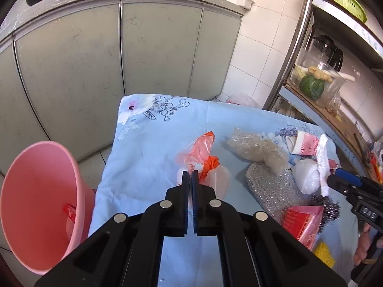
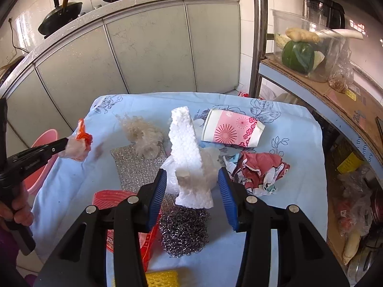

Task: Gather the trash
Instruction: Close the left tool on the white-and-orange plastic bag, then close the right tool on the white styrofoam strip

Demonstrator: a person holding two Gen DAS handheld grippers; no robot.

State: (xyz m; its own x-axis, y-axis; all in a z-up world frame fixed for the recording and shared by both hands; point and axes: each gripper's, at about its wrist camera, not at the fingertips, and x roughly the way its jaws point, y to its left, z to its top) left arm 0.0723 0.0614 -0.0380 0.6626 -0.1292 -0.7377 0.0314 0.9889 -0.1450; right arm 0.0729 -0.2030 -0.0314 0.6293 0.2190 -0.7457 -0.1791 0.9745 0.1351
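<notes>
On the worktop, draped in a light-blue flowered cloth, trash lay scattered; judged step: mid-collection, one piece in hand, more to go. Left gripper had its fingers pressed together, pinching a crumpled orange-and-clear plastic bag; in the right wrist view that bag hung at the fingertips, apparently lifted clear of the cloth. Pink bin stood beside the worktop's left edge, mouth tilted toward the camera, a red scrap already inside. Next move, likely: swing the left gripper over the bin mouth and release; thin film may cling to the pads, so a wide release looked needed.

Right gripper had its fingers spread wide, straddling a white foam strip that leaned upright on a white plastic wad; no contact visible yet. Closing there would probably call for a gentle squeeze, as foam crushes easily.

Still on the cloth: pink-patterned paper cup on its side, crumpled red-and-white wrapper, steel wool, silver scouring pad, clear bubble wrap clump, red packet, yellow sponge at the near edge.
</notes>
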